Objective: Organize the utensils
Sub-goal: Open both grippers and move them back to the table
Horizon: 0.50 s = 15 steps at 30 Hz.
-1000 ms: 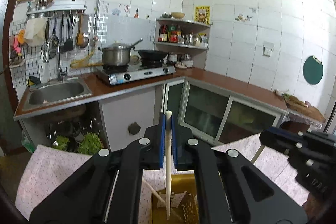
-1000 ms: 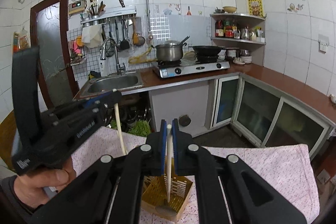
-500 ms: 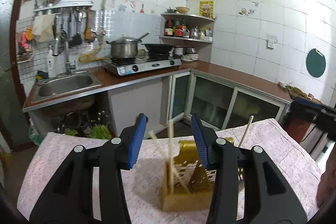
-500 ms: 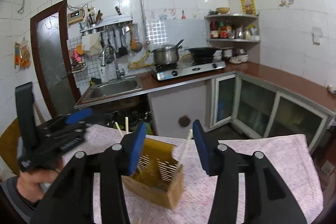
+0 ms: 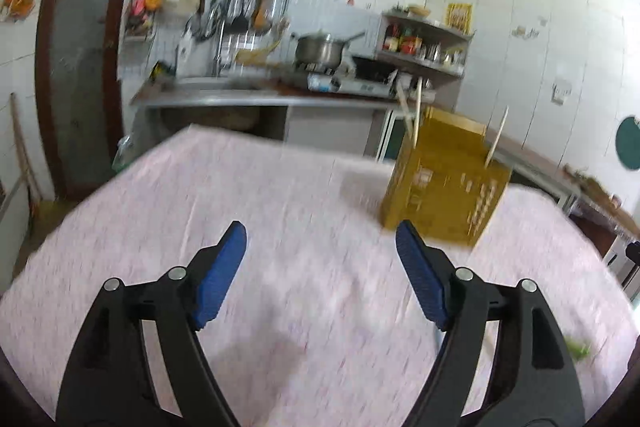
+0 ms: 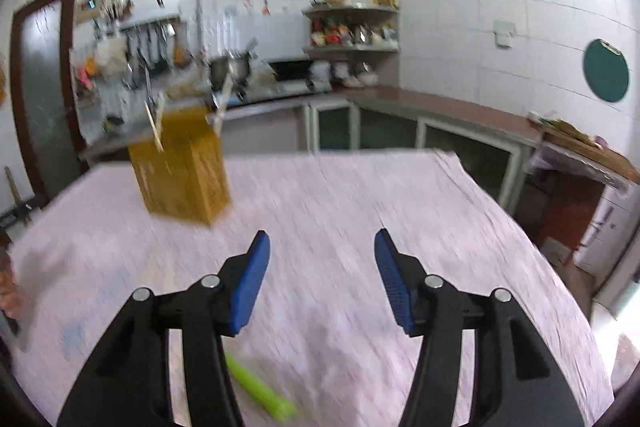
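A yellow slotted utensil holder (image 5: 444,183) stands on the table with pale chopsticks (image 5: 416,111) sticking up out of it; it also shows in the right wrist view (image 6: 182,171). My left gripper (image 5: 322,259) is open and empty, low over the pink tablecloth (image 5: 280,195), with the holder ahead to its right. My right gripper (image 6: 322,263) is open and empty, with the holder ahead to its left. A green utensil (image 6: 260,387) lies on the cloth under the right gripper's left finger. Both views are blurred by motion.
A green scrap (image 5: 580,349) lies at the table's right edge in the left wrist view. Behind the table a kitchen counter (image 6: 440,107) runs with a stove, a pot (image 5: 320,49) and a sink. A brown door (image 5: 80,39) stands at the left.
Both grippers opened and let their chopsticks go into the yellow holder. Both have since pulled back and tilted down toward the tablecloth, apart from the holder.
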### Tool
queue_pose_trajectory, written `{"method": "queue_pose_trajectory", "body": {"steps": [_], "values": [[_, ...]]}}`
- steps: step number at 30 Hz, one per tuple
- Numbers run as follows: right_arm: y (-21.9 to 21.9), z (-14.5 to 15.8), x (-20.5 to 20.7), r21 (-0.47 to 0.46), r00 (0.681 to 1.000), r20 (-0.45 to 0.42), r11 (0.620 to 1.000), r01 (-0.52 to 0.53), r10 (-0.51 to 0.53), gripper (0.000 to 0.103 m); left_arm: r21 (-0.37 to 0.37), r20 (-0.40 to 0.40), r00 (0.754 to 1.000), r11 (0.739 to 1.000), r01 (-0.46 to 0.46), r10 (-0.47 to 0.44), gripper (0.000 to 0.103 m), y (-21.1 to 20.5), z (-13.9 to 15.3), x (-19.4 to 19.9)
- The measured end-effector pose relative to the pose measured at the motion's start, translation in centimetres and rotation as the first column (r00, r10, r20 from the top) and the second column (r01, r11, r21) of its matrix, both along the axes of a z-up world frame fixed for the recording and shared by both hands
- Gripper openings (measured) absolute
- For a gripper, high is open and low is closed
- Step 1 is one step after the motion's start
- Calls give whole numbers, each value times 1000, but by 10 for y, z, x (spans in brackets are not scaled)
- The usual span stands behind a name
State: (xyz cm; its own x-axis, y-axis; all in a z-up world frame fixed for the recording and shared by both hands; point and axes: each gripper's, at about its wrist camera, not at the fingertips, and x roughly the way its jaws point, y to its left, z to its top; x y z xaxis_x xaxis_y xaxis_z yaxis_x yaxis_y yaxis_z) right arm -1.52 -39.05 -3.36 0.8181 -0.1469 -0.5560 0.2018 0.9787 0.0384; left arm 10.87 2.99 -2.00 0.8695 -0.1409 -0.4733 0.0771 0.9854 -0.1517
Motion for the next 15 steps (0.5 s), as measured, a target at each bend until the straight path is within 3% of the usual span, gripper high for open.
{"method": "queue_pose_trajectory", "body": {"steps": [7, 15], "values": [[-1, -29, -19, 77, 997, -65, 997, -31, 36, 54, -8, -51, 998, 1000, 22, -23, 76, 8, -13, -29], [24, -35, -4, 81, 988, -120, 993, -84, 93, 54, -16, -137, 988, 998, 63, -65, 76, -3, -26, -21]]}}
